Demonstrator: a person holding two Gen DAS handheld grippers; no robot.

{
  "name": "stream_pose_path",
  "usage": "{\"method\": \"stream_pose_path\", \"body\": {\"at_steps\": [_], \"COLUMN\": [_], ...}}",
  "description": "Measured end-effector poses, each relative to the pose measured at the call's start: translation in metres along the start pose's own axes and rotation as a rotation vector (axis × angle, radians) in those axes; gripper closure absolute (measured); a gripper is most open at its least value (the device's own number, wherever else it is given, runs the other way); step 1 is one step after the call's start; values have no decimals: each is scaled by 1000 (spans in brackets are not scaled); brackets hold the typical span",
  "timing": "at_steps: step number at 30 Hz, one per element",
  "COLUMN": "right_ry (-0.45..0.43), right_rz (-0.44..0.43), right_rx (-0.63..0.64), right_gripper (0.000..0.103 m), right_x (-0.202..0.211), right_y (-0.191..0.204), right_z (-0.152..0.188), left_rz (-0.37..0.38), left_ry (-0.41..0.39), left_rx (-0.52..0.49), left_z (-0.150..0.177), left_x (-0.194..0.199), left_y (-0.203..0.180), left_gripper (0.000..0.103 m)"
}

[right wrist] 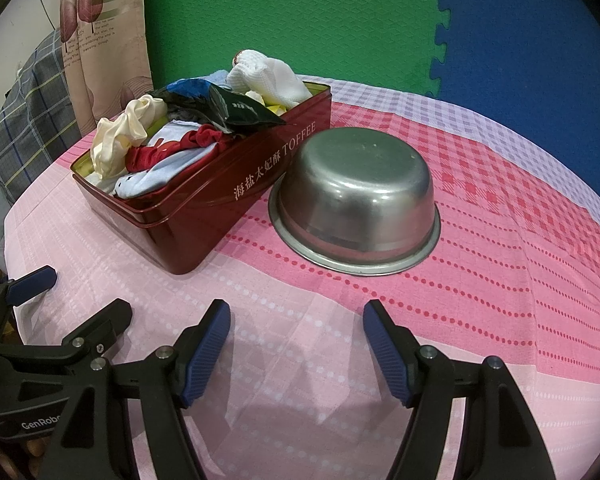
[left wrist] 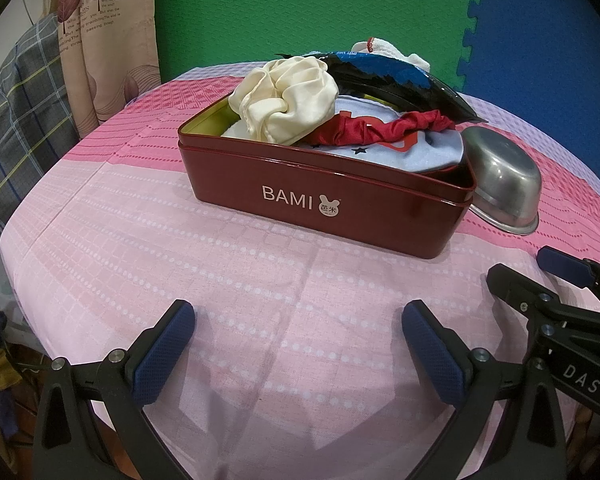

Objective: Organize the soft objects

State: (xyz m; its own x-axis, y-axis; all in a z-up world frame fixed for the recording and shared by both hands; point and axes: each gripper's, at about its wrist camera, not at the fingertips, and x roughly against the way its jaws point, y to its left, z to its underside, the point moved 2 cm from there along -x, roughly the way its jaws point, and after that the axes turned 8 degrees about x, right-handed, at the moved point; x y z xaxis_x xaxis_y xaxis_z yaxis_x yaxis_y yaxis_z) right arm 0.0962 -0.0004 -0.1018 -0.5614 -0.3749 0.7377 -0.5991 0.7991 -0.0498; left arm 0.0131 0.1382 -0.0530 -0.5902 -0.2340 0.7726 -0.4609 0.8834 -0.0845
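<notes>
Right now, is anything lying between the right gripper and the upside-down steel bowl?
No. In the right wrist view, only bare pink tablecloth lies between the open right gripper and the steel bowl. The red tin sits off to the left.

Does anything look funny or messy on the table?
Yes. The metal bowl sits upside down on the tablecloth, right beside the red tin. The tin is overstuffed: a cream cloth and a black-and-blue wrapper stick up above its rim.
</notes>
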Motion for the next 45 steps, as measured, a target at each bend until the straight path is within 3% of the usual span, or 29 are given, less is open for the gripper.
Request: {"method": "stream_pose_path", "body": {"at_steps": [45], "right_ry": [5], "right_rz": [4], "right_rx": [7], "right_gripper": [31], "right_x": [0], "right_y": [-4], "right_z": [1], "left_rz": [6], "left_ry": [-4], "left_rx": [1], "left_z": [0], "left_x": [0], "left_y": [-1], "left_gripper": [0]}}
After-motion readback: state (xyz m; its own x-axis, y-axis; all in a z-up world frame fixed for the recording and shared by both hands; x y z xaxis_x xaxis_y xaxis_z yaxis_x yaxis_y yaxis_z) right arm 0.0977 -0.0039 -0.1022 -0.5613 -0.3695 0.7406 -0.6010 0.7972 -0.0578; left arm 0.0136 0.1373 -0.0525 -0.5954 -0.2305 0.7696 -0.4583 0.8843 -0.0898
